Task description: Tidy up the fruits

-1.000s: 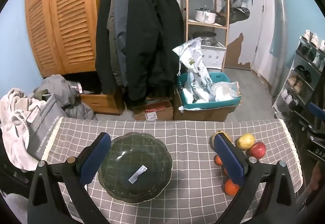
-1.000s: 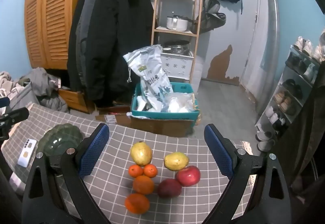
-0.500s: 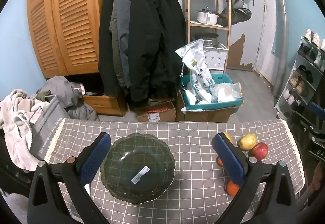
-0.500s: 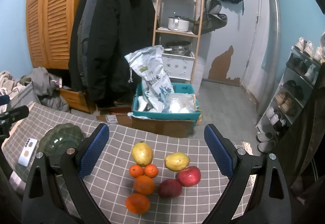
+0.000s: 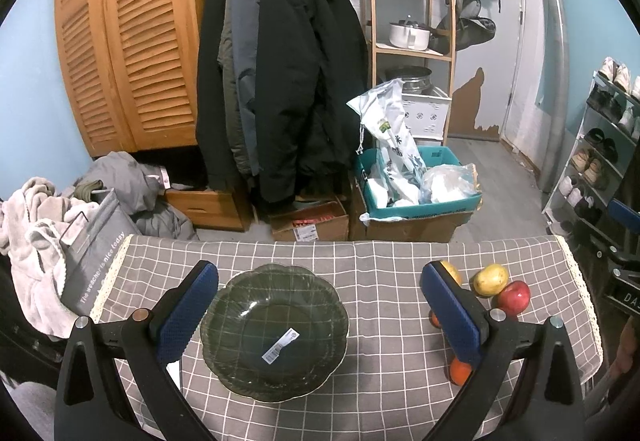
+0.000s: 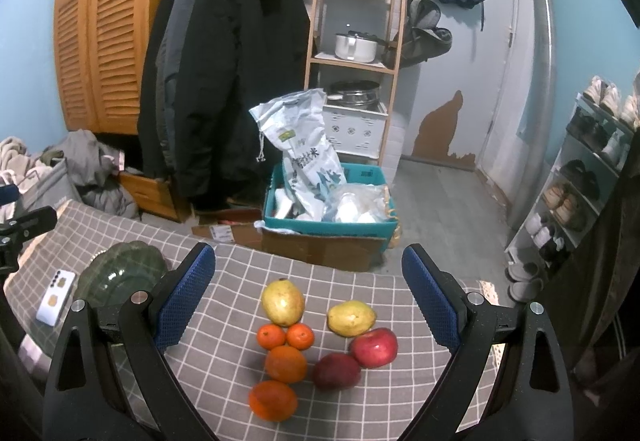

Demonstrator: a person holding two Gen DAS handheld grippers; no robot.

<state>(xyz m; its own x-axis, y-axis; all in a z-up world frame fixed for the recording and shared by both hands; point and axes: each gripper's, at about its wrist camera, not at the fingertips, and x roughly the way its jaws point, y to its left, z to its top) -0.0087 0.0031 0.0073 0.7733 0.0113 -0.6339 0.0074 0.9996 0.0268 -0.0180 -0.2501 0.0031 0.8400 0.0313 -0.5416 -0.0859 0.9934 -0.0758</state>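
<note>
Now the left hand-held gripper [image 5: 319,299] hangs wide open and empty over a dark green bowl [image 5: 274,333] on the checked surface [image 5: 384,253]; the right hand-held gripper [image 6: 308,291], equally spread and empty, hovers above pears [image 6: 283,303], oranges [image 6: 285,364] and apples [image 6: 374,347] grouped together, with a phone [image 6: 56,296] beside the bowl

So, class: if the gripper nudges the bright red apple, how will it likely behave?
The bright red apple looks round and smooth, so it would probably roll across the checked tablecloth. It touches the darker apple and sits by a yellow pear, so a push may shift those too. Its glossy skin might slip between pads.
</note>
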